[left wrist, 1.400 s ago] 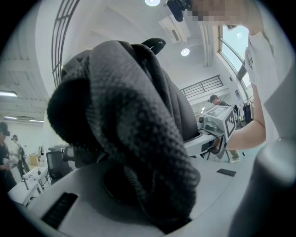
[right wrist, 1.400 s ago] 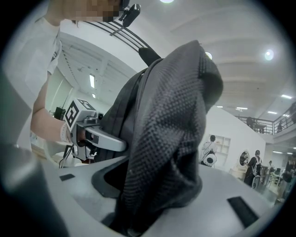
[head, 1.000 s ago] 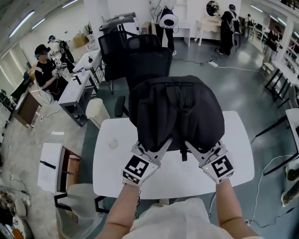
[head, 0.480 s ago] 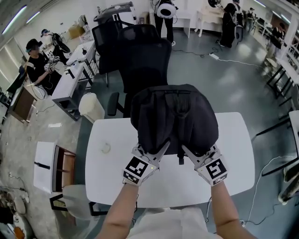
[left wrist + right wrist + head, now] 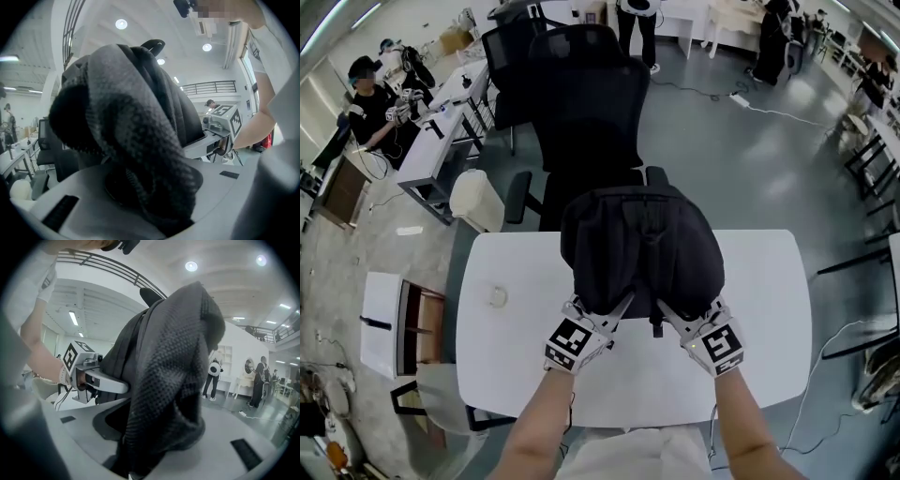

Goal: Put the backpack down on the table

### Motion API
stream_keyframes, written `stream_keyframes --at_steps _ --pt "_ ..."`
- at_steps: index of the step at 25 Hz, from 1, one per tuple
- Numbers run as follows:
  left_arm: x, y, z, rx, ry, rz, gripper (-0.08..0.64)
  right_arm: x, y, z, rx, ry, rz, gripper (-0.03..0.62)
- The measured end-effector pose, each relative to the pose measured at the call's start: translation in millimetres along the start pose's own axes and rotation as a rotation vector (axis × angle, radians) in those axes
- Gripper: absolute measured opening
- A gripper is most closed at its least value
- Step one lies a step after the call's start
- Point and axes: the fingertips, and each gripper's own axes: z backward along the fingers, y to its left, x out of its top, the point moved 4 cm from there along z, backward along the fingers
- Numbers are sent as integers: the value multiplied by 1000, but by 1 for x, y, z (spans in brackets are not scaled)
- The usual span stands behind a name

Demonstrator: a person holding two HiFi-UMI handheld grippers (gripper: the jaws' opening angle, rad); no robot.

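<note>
A black backpack (image 5: 642,248) hangs over the far middle of the white table (image 5: 769,300), held up from its near side. My left gripper (image 5: 614,314) is shut on a padded mesh strap (image 5: 140,154) of the bag, which fills the space between its jaws. My right gripper (image 5: 670,317) is shut on the other mesh strap (image 5: 173,380). The two grippers sit side by side, close together, and each shows in the other's view: the right gripper (image 5: 225,124) and the left gripper (image 5: 89,371). Whether the bag's bottom rests on the table I cannot tell.
Two black office chairs (image 5: 586,103) stand just behind the table's far edge. A small round object (image 5: 497,296) lies on the table's left part. A white bin (image 5: 476,199) and a drawer cabinet (image 5: 398,323) stand left of the table. A person (image 5: 370,103) works at desks far left.
Both grippers and the backpack have come down together toward the table. The grip on the straps looks unchanged.
</note>
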Motion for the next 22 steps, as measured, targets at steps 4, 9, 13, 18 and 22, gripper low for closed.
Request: stream_keyframes --at_steps 4,9,13,18,22 --pt "-19 9 -16 -2 16 21 107 -20 -9 -14 4 20 -20 207" --pt "-33 22 -31 9 36 32 107 -36 -19 -30 -8 42 -47 209" --pt "-45 27 -41 13 61 25 107 -49 -23 -37 -33 50 -79 212" --pt "-63 33 -48 26 80 35 107 -66 -21 -48 -44 69 -100 213" --pt "-69 34 -48 31 80 38 109 -73 -23 -51 -47 90 -92 215"
